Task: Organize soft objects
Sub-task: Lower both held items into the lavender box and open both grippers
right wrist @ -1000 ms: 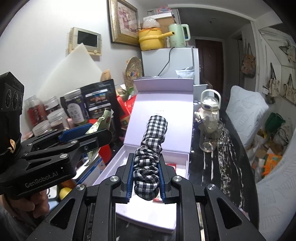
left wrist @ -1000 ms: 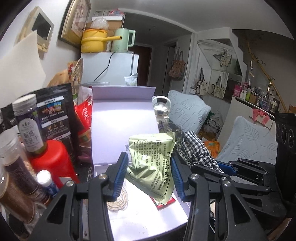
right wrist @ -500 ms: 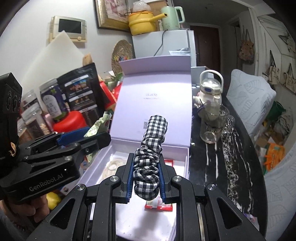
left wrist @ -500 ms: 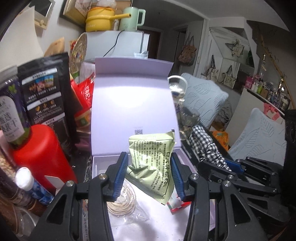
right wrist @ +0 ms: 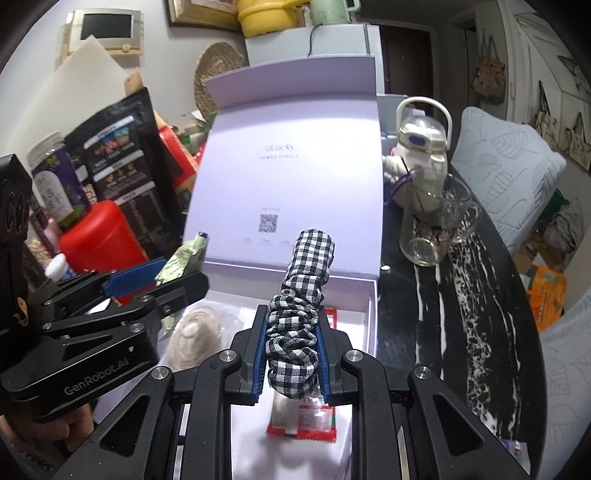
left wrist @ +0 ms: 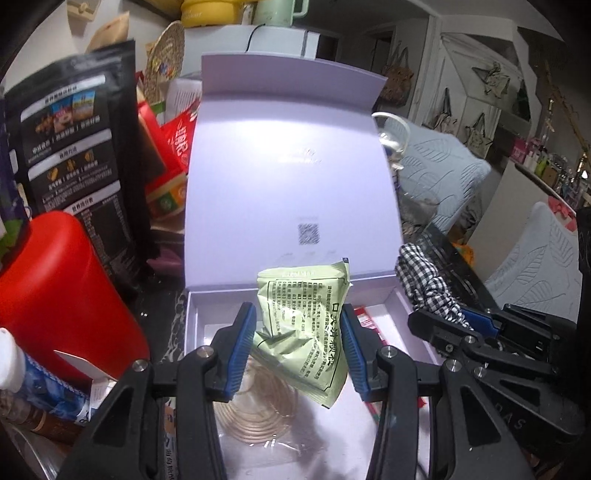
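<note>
Checked scrunchie (right wrist: 301, 310) points toward box lid (right wrist: 295, 147)

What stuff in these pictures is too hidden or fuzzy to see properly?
- Left wrist view: the red packet in the box, mostly hidden behind the green packet.
- Right wrist view: the lid's small print, blurred.
- Right wrist view: the checked fabric roll's lower end, hidden by the right gripper.

A lived-in home interior: a small white fridge (right wrist: 314, 40) is carrying a yellow pot (right wrist: 266, 14) at the far end, cloth bags (left wrist: 476, 133) are hanging on the right wall, and food pouches (left wrist: 74, 147) are crowding the dark marbled worktop (right wrist: 461, 295) at left.
</note>
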### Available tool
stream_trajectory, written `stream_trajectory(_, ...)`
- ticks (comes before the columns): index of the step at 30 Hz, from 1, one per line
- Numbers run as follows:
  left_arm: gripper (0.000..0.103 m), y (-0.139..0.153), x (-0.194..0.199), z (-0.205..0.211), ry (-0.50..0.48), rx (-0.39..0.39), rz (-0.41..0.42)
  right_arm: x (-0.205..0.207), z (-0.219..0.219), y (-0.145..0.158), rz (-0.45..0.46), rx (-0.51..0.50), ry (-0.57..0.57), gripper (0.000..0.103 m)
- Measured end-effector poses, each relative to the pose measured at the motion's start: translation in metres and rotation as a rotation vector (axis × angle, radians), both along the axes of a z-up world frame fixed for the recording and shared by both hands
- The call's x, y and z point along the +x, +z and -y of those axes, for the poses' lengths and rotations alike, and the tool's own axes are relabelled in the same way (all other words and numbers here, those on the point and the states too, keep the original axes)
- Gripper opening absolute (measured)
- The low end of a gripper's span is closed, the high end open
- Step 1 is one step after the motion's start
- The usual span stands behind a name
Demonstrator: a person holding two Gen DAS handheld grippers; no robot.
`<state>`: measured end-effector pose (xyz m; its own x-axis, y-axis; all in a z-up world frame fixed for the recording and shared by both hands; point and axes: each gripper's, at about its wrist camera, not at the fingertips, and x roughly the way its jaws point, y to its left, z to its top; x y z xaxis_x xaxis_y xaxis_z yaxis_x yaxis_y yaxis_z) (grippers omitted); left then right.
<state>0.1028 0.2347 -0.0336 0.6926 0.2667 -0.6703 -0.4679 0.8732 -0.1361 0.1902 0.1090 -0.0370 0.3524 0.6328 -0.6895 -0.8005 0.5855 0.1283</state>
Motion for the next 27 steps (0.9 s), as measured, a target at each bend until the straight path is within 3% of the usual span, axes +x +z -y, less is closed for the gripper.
stream_trajectory(8, 0.045, -0.017, 0.007, -0.008, 0.023, -0.021, -0.074, 0.011, -0.013, -0.027, -0.037, -0.067, -0.008, 0.022)
stream_trajectory(22, 0.046, -0.045, 0.024, -0.005, 0.038, -0.021, -0.227, 0.016, -0.020, -0.044, -0.044, -0.149, -0.014, 0.024)
stream_trajectory(27, 0.047, -0.049, 0.028, -0.007, 0.037, -0.055, -0.249, 0.015, -0.021, -0.045, -0.043, -0.164, -0.018, 0.038)
